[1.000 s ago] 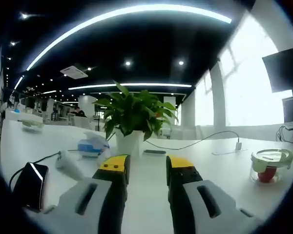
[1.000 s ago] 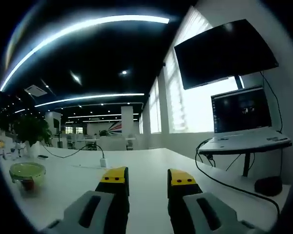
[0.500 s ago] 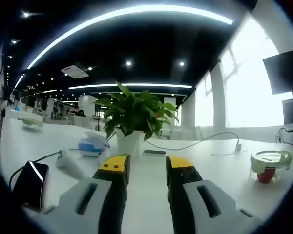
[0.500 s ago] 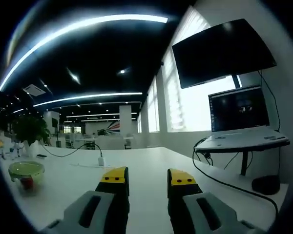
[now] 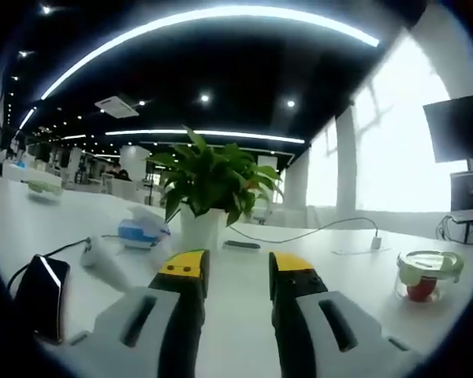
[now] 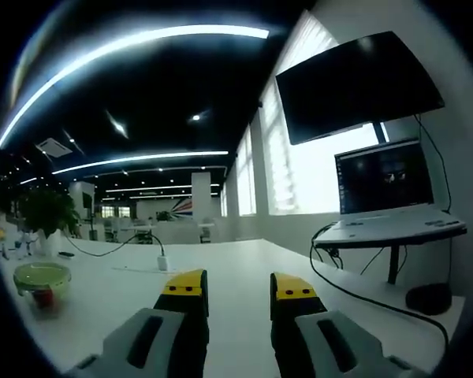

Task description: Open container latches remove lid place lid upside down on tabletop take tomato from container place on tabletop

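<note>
On the tabletop [image 5: 244,272] sits the lidded container [image 5: 426,274]; both claws spread, empty.

both views sit low over the white bench [image 5: 236,260], looking level along it. the left gripper view faces a potted plant [image 5: 209,185] nearby, container [image 5: 422,274] off to its right. the right gripper view faces the window wall, laptop [image 6: 390,197] at right, sharing the same container [image 6: 42,283] far left.
</note>
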A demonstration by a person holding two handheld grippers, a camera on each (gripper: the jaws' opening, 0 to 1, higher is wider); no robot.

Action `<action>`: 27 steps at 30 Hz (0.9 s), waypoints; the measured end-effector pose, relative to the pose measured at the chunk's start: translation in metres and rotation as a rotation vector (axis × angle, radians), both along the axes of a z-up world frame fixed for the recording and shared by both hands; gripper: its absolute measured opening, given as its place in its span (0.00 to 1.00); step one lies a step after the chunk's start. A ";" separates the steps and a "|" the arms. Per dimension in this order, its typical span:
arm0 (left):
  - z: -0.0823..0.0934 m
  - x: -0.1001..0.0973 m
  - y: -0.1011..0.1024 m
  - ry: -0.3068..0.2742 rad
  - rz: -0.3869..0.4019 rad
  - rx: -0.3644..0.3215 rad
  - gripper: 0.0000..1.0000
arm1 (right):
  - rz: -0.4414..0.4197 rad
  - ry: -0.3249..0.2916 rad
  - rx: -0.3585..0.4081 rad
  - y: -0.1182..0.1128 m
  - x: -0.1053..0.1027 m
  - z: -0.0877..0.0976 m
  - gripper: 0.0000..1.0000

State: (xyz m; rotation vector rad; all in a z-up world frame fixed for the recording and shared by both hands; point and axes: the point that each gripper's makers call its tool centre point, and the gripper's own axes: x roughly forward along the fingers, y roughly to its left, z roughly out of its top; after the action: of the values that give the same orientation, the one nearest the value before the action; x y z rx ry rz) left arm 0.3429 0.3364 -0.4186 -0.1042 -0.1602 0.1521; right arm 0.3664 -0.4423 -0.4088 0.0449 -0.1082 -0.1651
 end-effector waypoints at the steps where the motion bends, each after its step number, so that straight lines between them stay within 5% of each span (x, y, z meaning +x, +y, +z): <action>1: 0.001 0.000 0.000 -0.005 -0.007 -0.010 0.32 | 0.000 0.003 -0.002 0.000 0.000 0.000 0.26; 7: 0.014 0.003 0.003 -0.034 -0.035 -0.038 0.46 | -0.003 0.006 0.001 -0.002 -0.001 -0.001 0.26; 12: 0.030 0.007 -0.002 -0.062 -0.076 -0.030 0.46 | -0.004 -0.001 0.002 -0.004 -0.003 0.001 0.25; 16: 0.048 0.011 -0.013 -0.094 -0.140 -0.036 0.48 | -0.008 -0.005 0.003 -0.005 -0.006 0.003 0.25; 19: 0.060 0.015 -0.023 -0.124 -0.225 -0.103 0.56 | -0.013 -0.009 0.003 -0.007 -0.008 0.004 0.25; 27: 0.089 0.022 -0.053 -0.152 -0.374 -0.067 0.57 | -0.013 -0.007 0.005 -0.006 -0.012 0.002 0.25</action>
State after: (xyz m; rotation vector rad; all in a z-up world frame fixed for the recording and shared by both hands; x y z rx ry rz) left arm 0.3652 0.2832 -0.3291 -0.2108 -0.2841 -0.2246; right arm 0.3547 -0.4488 -0.4064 0.0499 -0.1155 -0.1785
